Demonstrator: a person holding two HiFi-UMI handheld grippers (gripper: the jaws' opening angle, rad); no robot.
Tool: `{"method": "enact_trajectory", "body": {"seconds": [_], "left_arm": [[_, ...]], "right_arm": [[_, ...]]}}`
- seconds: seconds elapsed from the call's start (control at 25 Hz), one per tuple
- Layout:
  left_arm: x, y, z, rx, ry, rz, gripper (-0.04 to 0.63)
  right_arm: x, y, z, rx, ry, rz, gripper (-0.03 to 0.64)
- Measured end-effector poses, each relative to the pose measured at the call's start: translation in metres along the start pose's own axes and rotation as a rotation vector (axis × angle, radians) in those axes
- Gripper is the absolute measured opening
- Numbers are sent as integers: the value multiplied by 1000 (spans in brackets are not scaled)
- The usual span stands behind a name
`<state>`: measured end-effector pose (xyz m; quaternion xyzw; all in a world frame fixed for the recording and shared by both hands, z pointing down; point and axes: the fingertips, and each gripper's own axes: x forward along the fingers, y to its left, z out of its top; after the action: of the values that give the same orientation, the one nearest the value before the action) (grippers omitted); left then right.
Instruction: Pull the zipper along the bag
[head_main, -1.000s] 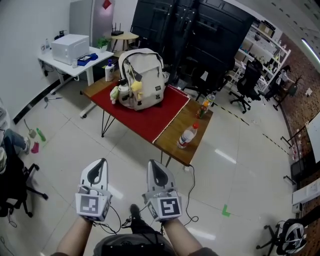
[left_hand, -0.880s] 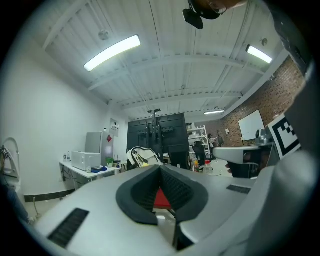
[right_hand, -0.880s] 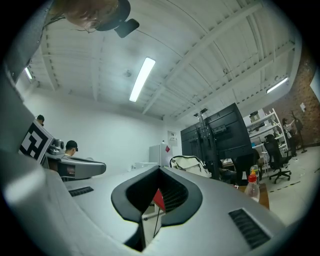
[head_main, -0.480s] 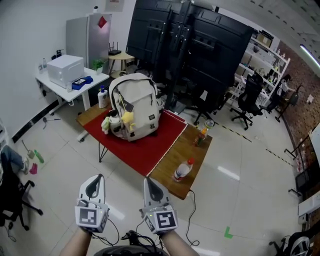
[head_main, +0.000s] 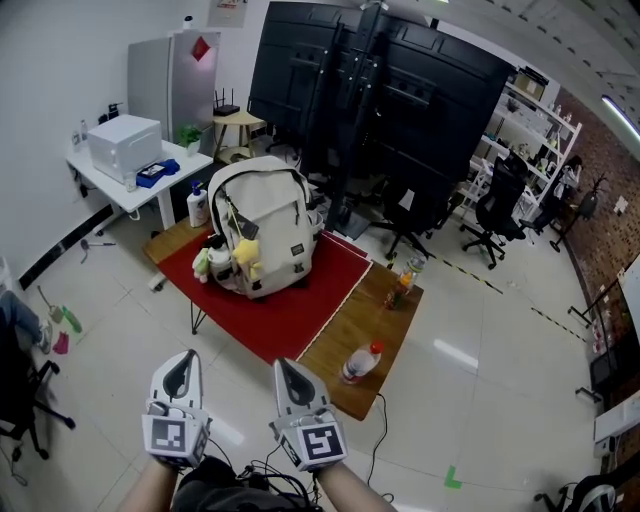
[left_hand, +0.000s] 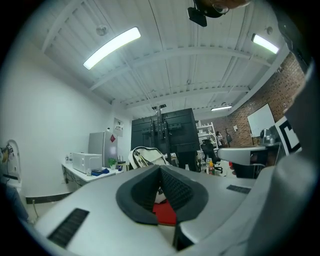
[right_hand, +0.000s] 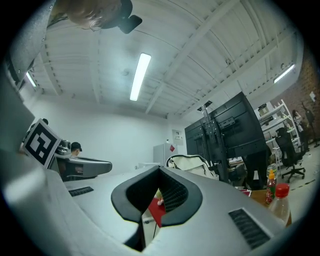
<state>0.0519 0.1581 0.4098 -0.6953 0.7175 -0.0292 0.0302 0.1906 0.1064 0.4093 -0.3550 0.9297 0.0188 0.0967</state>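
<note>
A cream backpack (head_main: 262, 226) stands upright on the red mat (head_main: 285, 300) of a wooden table (head_main: 365, 340), with small plush toys hanging at its left side. Its top shows in the left gripper view as the backpack (left_hand: 147, 155) and in the right gripper view as the backpack (right_hand: 192, 163). My left gripper (head_main: 181, 369) and right gripper (head_main: 290, 376) are low in the head view, side by side, well short of the table. Both are shut with nothing between the jaws and point level toward the bag.
A plastic bottle with a red cap (head_main: 360, 362) lies near the table's front right corner, and a small bottle (head_main: 405, 279) stands further back. A white desk with a microwave (head_main: 124, 147) is at left, black racks (head_main: 400, 90) behind, office chairs (head_main: 500, 195) at right. Cables lie on the floor.
The view has drawn back and risen: the table and backpack sit a little lower left and the grippers have dropped lower in the head view. Both grippers stay shut.
</note>
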Motion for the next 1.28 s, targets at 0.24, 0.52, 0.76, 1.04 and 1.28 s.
{"method": "enact_trajectory", "body": {"seconds": [0.24,0.52,0.76,1.04,1.28], "left_arm": [[32,23,-7,-7,-6,-15,23],[99,67,-20,-20,-29,-68,23],[164,121,-21,-33,-32,-70,23],[239,178,-25,-46,-34,-102,23],[294,215,-20,-43,-30,-164,23]], "right_arm": [[31,-4,-13,-10,12,-6,-8],[103,-19,-34,-16,21,-56,-8],[183,-29,-51,-31,23,-64,-8],[275,-38,-57,-52,15,-78,-8],[338,-45,-59,-77,23,-104,-8]]}}
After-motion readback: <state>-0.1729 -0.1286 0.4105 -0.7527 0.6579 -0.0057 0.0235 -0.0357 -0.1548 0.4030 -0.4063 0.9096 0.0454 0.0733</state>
